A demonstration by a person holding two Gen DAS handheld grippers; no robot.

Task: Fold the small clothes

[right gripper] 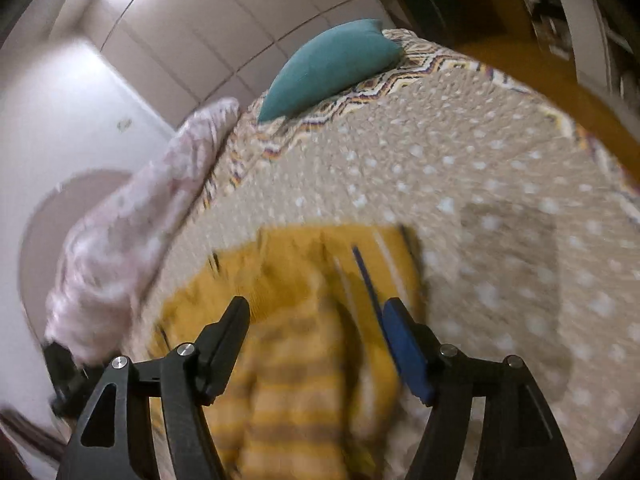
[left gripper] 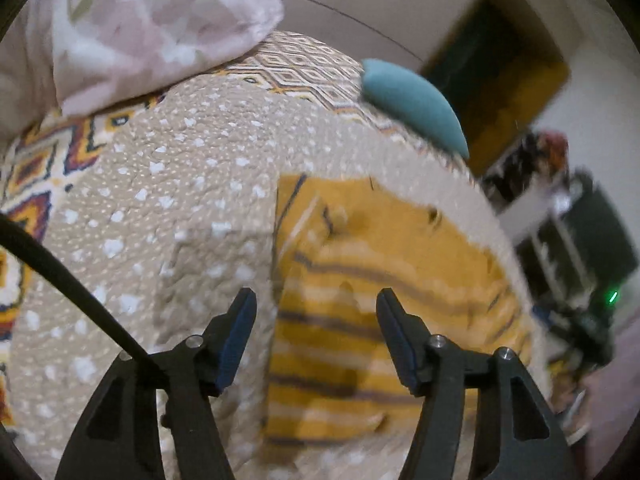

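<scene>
- Grippers first: we saw the left gripper with its black jaws standing well apart and nothing pinched between the blue pads; it hung just over the left edge of the mustard-yellow knit garment with grey and cream stripes.
- We saw the right gripper spread wide too, empty, poised above the same striped garment, which looked blurred in that view.
- The garment lay flat on the beige bedspread dotted with white, near the bed's right side as the left wrist camera showed it.
- A zigzag-patterned blanket in orange, navy and white covered the bed beneath the bedspread and showed at its far end.
- A teal cushion sat at the far edge of the bed, well apart from the garment.
- A pale pink floral cloth was heaped at the far left side of the bed.
- A black cable crossed the left wrist view.
</scene>
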